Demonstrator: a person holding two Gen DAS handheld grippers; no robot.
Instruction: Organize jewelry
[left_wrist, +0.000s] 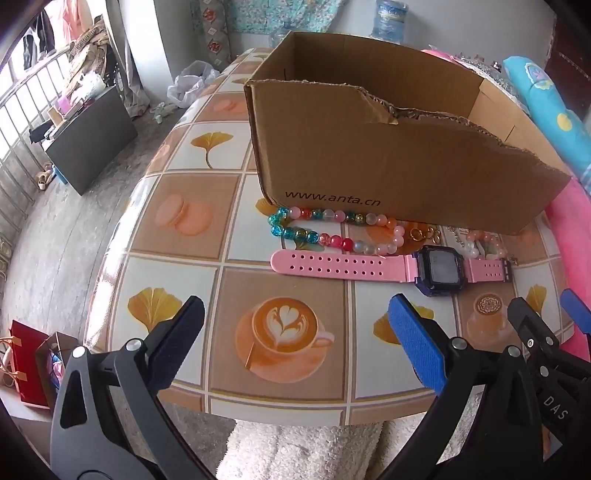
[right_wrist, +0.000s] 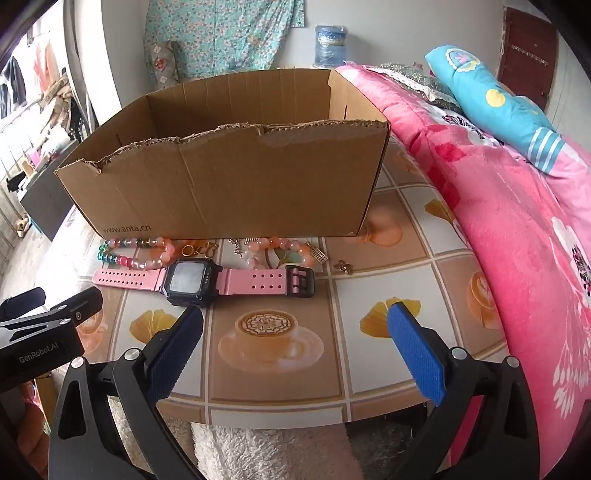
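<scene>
An open cardboard box (left_wrist: 388, 158) (right_wrist: 229, 192) stands on the tiled tablecloth. Along its near side lie a multicoloured bead bracelet (left_wrist: 314, 229) (right_wrist: 136, 253), a pink-strapped digital watch (left_wrist: 439, 269) (right_wrist: 188, 282), gold rings (left_wrist: 421, 233) (right_wrist: 197, 250), a peach bead bracelet (right_wrist: 280, 249) (left_wrist: 480, 242) and small gold charms (right_wrist: 343, 266). My left gripper (left_wrist: 295, 306) hovers open over the near table edge, short of the watch strap. My right gripper (right_wrist: 295, 317) is open too, just in front of the watch, nothing between its fingers.
A pink floral quilt (right_wrist: 498, 206) and a blue pillow (right_wrist: 495, 107) press against the table's right edge. White fleece (right_wrist: 266, 454) sits below the near edge. To the left the floor drops away, with a dark cabinet (left_wrist: 92, 136) and red bags (left_wrist: 26, 365).
</scene>
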